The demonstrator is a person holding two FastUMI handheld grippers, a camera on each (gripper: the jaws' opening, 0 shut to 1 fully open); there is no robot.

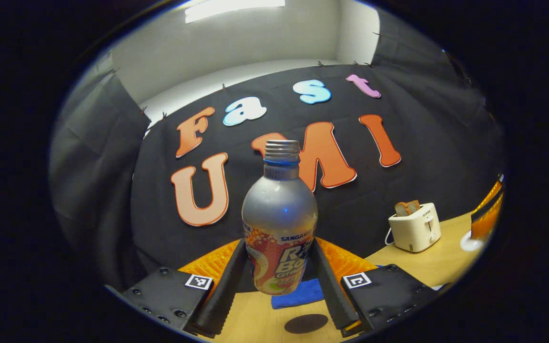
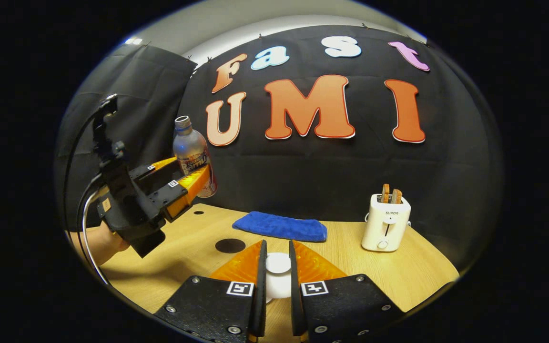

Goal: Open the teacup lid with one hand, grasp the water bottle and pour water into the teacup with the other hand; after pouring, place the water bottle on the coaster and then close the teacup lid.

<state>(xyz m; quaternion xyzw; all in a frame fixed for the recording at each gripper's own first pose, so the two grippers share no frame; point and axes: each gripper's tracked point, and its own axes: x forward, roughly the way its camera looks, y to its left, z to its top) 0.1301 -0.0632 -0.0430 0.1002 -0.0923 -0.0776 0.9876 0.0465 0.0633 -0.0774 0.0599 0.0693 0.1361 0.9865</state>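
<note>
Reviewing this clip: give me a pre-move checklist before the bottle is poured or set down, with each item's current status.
1. Left gripper clamped on bottle: ok.
2. Bottle upright and off the table: ok.
3. Bottle cap off: ok, bare threaded neck.
4. Right gripper on lid: ok, both fingers flank it.
5. Lid lifted clear of teacup: cannot tell.
6. Coaster free for the bottle: ok.

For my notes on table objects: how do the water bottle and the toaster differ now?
The water bottle is held above the table between the left tool's fingers; the toaster stands on the table. The bottle is silver with a colourful label, the toaster plain white. The bottle narrows to a threaded neck, the toaster is boxy. Both are upright.
</note>
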